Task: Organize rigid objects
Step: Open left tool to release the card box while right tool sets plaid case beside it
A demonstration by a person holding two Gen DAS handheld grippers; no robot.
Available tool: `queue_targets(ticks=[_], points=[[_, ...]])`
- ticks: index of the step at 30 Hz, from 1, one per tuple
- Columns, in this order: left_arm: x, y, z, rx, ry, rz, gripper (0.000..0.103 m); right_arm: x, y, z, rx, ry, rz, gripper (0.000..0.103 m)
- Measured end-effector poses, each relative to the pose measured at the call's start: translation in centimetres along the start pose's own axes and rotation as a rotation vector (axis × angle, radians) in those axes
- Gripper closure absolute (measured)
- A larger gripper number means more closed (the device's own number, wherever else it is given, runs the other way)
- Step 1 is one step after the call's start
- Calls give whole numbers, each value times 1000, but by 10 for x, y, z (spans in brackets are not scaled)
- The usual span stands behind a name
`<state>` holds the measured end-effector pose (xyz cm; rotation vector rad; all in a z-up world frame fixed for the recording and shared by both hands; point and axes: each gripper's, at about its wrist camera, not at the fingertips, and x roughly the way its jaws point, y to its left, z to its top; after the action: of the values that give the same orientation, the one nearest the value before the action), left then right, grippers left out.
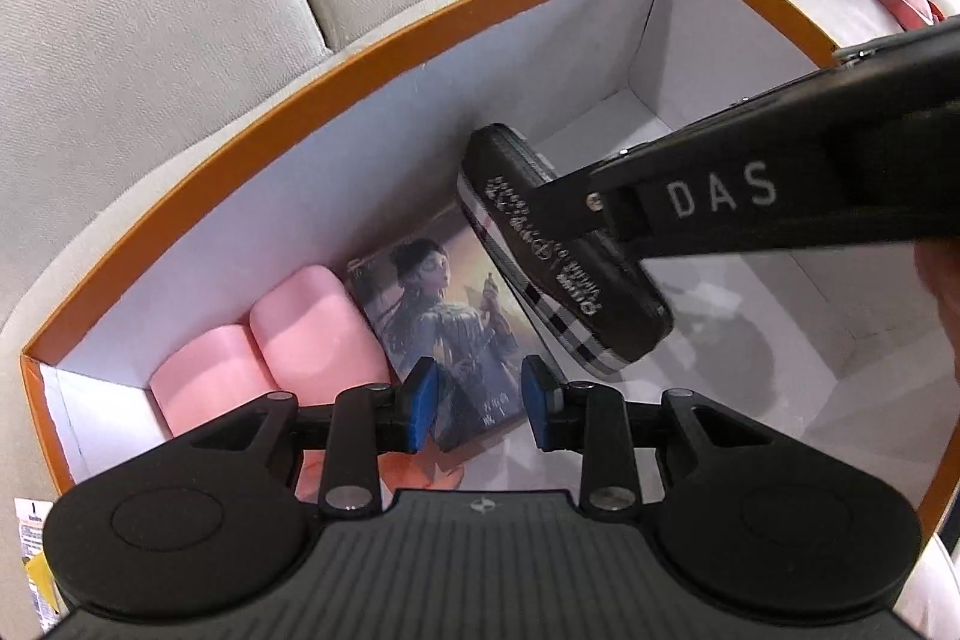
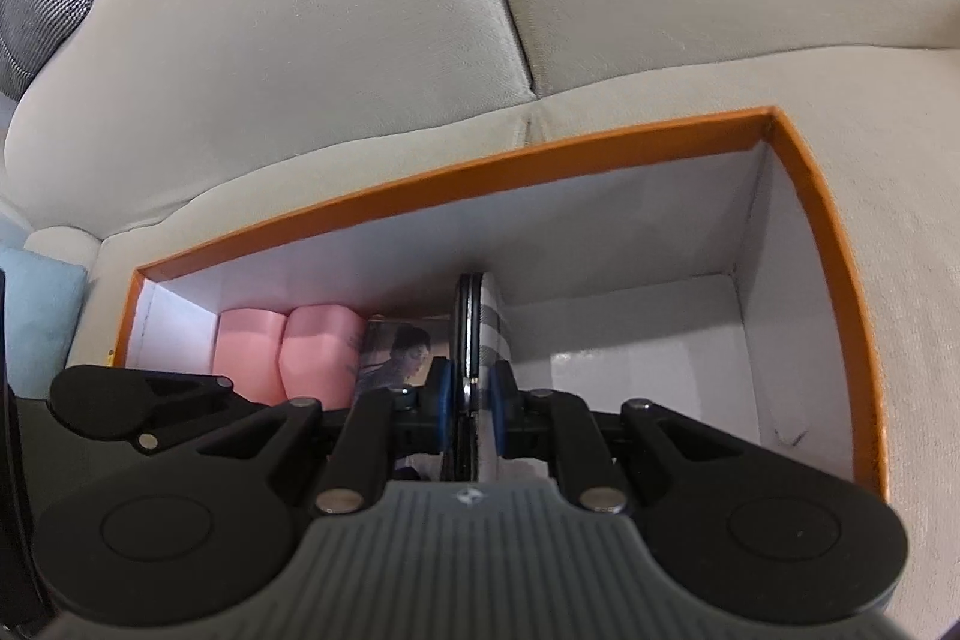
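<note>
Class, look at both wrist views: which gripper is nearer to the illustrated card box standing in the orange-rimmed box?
Left. The left gripper hovers right over the illustrated card box, pads apart. The right gripper is beside it, shut on the plaid case.

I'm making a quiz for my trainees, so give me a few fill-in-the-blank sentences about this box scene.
1. The box has an ____ rim.
2. The right claw is shut on a ____ case.
3. Two ____ rolls lie at one end of the box.
4. The left claw holds ____.

Missing words: orange; plaid; pink; nothing
</note>
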<state>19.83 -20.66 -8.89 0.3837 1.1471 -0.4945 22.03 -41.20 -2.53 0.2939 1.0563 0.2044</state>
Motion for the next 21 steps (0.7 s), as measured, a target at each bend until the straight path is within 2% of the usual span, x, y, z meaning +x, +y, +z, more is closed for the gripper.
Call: queue_targets(ticks=[4,7,10,11,14,17,21], points=[[-1,3,0,-33,-22,4,66,-1,-5,2,-7,5,-65,88],[-6,6,0,-30,-9,-18,66,3,-10,3,-6,32,-91,83],[-15,7,-5,32,-2,-47,65,8,-13,2,-18,45,-107,76],[-17,7,-8,59,1,-46,61,9,-14,1,-27,46,-116,73],[-20,5,-16,143,0,-31,53,12,-12,-2,-65,54,-149,72],[-19,1,-21,194,14,-20,50,10,-9,-4,-98,67,-152,66],[-17,-6,-23,230,18,6,48,6,-11,-5,-138,95,-159,66]])
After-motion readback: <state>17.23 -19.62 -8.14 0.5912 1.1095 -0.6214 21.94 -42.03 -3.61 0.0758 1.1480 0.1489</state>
